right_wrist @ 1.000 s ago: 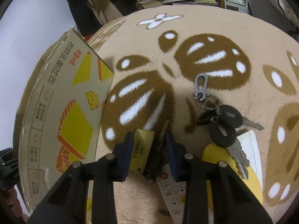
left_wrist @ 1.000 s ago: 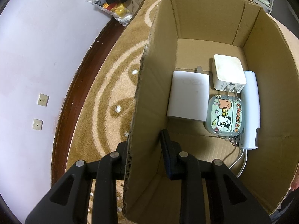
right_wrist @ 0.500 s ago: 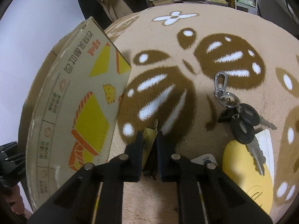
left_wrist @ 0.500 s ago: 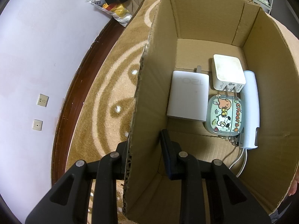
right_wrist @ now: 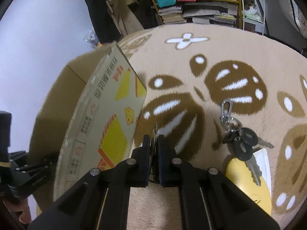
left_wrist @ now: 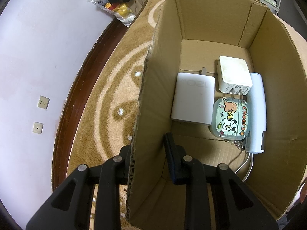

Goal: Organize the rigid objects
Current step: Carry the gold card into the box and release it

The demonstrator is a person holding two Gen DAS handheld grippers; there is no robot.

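My left gripper [left_wrist: 147, 149] is shut on the left wall of a cardboard box [left_wrist: 153, 95]. Inside lie a flat white charger [left_wrist: 192, 100], a square white plug adapter [left_wrist: 234, 74], a cartoon "cheers" case [left_wrist: 231, 119] and a white power bank [left_wrist: 258, 113] with a cable. My right gripper [right_wrist: 154, 143] is shut on a thin gold key tag [right_wrist: 154, 132], seen edge-on and lifted above the carpet beside the box's printed side [right_wrist: 107, 126]. A bunch of black keys [right_wrist: 241, 141] with a carabiner lies on the carpet to the right.
A yellow and white object [right_wrist: 247, 180] lies under the keys at right. The patterned brown carpet [right_wrist: 211, 61] runs to shelves and stacked books [right_wrist: 199, 13] at the back. A wall with sockets [left_wrist: 43, 102] and a dark skirting board stand left of the box.
My right gripper has closed on the gold key tag and lifted it up off the carpet; the remote below it has gone out of view. The left gripper has stayed clamped on the box wall.
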